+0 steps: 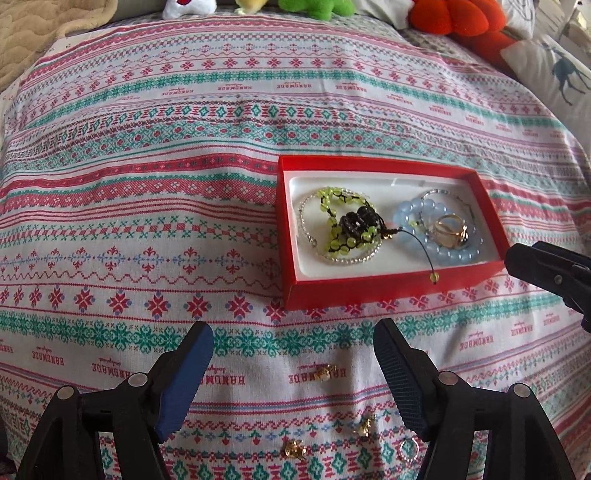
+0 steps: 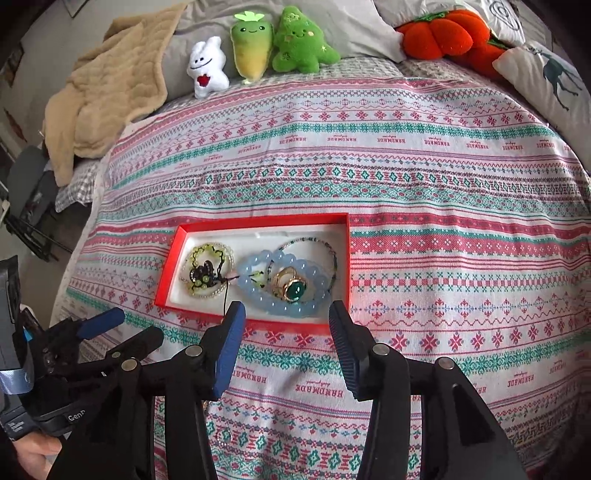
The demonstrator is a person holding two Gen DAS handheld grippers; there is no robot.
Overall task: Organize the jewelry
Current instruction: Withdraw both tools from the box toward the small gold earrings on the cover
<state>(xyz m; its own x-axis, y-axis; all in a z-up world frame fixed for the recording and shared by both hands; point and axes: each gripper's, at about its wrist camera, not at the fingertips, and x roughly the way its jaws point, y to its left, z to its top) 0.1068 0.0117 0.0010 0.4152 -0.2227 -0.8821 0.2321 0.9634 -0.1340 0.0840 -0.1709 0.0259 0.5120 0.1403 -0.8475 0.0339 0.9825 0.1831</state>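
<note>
A red box (image 1: 288, 236) (image 2: 168, 273) with a white lining lies on the patterned cloth. It holds a green and black beaded bracelet (image 1: 338, 225) (image 2: 205, 271), a pale blue bead bracelet (image 1: 413, 218) (image 2: 258, 266), gold rings (image 1: 448, 230) with a green stone (image 2: 295, 290), and thin bead strands. Loose on the cloth near me lie three small gold pieces (image 1: 325, 373) (image 1: 365, 424) (image 1: 293, 448) and a small silver ring (image 1: 408, 450) (image 2: 224, 436). My left gripper (image 1: 293, 373) is open and empty above the loose pieces. My right gripper (image 2: 286, 347) is open and empty just before the box.
Plush toys (image 2: 251, 48) and an orange plush pumpkin (image 2: 436, 33) line the far edge of the bed. A beige blanket (image 2: 107, 92) lies at the far left, a deer-print pillow (image 2: 554, 81) at the far right. The right gripper's tip (image 1: 535, 264) shows beside the box.
</note>
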